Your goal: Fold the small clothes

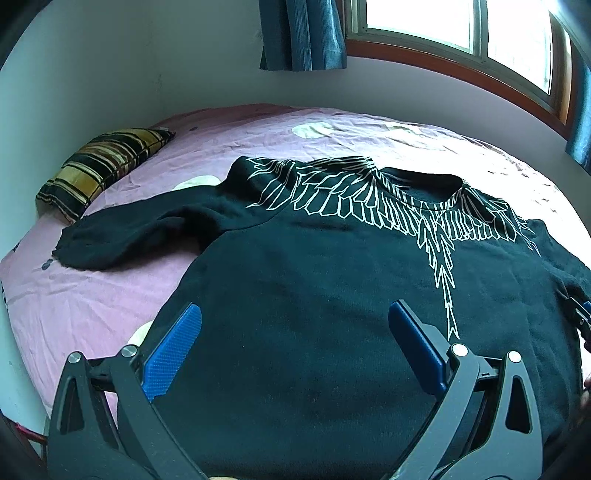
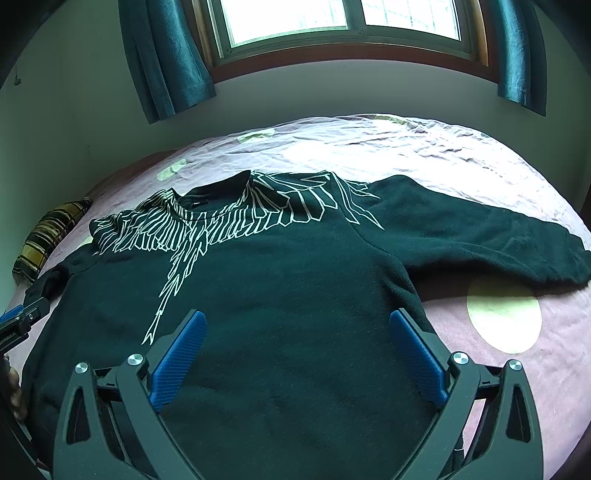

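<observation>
Black sweatshirt (image 1: pixel 314 277) flat on bed (image 1: pixel 110 302), collar away from tongs. Left tongs (image 1: pixel 293 343), right tongs (image 2: pixel 295 347) both spread wide, empty, over hem; sleeves extend outward either side.

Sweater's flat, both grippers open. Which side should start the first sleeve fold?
Probably left. The left gripper hangs over the sweater near its side edge, and the left sleeve lies bent close by. The right sleeve stretches farther from the right gripper. Close call.

Both wrist cameras hover close above the sweater's hem (image 1: pixel 295 387), facing the window (image 2: pixel 332 22); both share sweater (image 2: pixel 295 295) and bed (image 1: pixel 110 295).
</observation>
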The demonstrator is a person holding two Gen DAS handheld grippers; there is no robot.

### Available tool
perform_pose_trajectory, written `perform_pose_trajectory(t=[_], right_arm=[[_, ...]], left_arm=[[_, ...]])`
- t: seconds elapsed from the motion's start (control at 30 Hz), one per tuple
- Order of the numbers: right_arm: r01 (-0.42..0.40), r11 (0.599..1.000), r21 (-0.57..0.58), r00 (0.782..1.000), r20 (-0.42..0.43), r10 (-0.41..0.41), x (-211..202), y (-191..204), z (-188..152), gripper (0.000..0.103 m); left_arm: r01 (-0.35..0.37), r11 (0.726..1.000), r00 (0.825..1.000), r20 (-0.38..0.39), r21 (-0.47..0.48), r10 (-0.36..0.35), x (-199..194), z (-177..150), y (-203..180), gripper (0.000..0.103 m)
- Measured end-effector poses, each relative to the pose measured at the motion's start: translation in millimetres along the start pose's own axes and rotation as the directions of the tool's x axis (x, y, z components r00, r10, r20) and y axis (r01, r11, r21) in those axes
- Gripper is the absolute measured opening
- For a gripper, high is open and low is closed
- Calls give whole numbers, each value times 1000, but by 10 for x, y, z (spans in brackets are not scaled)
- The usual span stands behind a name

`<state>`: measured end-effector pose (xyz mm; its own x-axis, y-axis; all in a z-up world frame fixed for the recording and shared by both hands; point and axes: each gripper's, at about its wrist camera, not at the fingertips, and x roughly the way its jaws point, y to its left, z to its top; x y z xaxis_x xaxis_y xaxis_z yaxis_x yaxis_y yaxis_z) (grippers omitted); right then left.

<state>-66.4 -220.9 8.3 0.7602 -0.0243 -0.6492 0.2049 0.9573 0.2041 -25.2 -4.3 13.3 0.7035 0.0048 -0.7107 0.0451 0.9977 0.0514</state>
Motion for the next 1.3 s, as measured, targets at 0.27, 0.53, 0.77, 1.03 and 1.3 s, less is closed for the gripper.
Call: perform_pose_trajectory(t=[0.27,0.53,0.77,1.03,1.3], right_arm=[[-3,1000,-1,1000,1,3,-11,6,-21,99],[-5,1000,0,1000,-2,5,4,14,-45,99],[-10,1000,4,1000,-11,10,32,5,-66,99],[-14,1000,5,1000,-18,14,43,2,-79,99],[-17,1000,6,1000,-22,17,50,4,-86,99]], left_arm=[[-5,1000,1000,3,-3,5,-10,-1,10,101],[-5,1000,1000,2,-1,5,-8,-5,8,101],[-6,1000,1000,-1,-1,6,6,-17,19,101],[-2,1000,1000,-5,0,2,9,-22,26,101],[-1,1000,1000,-6,2,1,1,-19,13,101]])
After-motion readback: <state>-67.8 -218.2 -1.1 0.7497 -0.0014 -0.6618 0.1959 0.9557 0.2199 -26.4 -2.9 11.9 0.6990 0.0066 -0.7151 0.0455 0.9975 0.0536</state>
